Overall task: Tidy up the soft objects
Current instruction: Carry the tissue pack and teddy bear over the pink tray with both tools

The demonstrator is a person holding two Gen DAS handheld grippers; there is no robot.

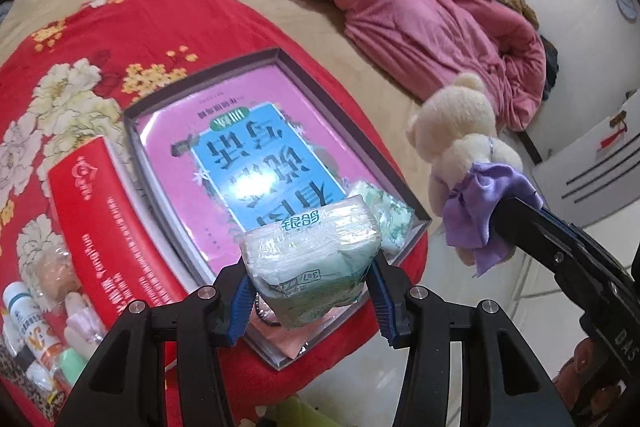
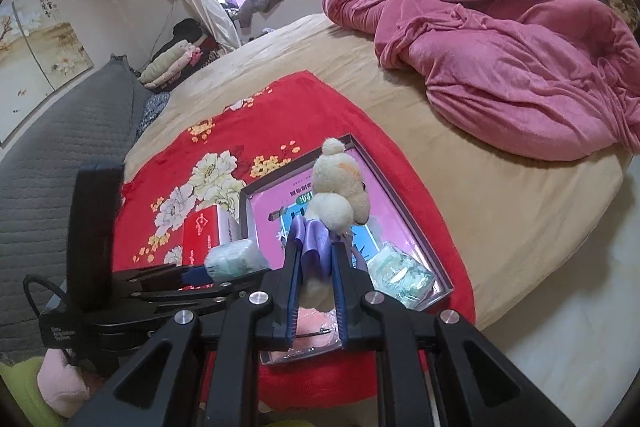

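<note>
The left gripper (image 1: pixel 310 291) grasps a tissue pack (image 1: pixel 312 259) in its jaws, hanging just above the near corner of the open box (image 1: pixel 208 75), so it is the nearer hand. Beside it, the right gripper (image 2: pixel 316 267) clenches a plush bear (image 2: pixel 340 191) by its purple dress, above the same box. A second tissue pack (image 2: pixel 402 277) lies inside. Beyond, a pink quilt (image 2: pixel 500 67) rests on the bed.

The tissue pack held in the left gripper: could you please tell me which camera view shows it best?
The left wrist view: the tissue pack fills the centre, printed wrapper facing the camera, clamped in the left gripper. The right wrist view shows only a small side-on part at that gripper's tip.
</note>
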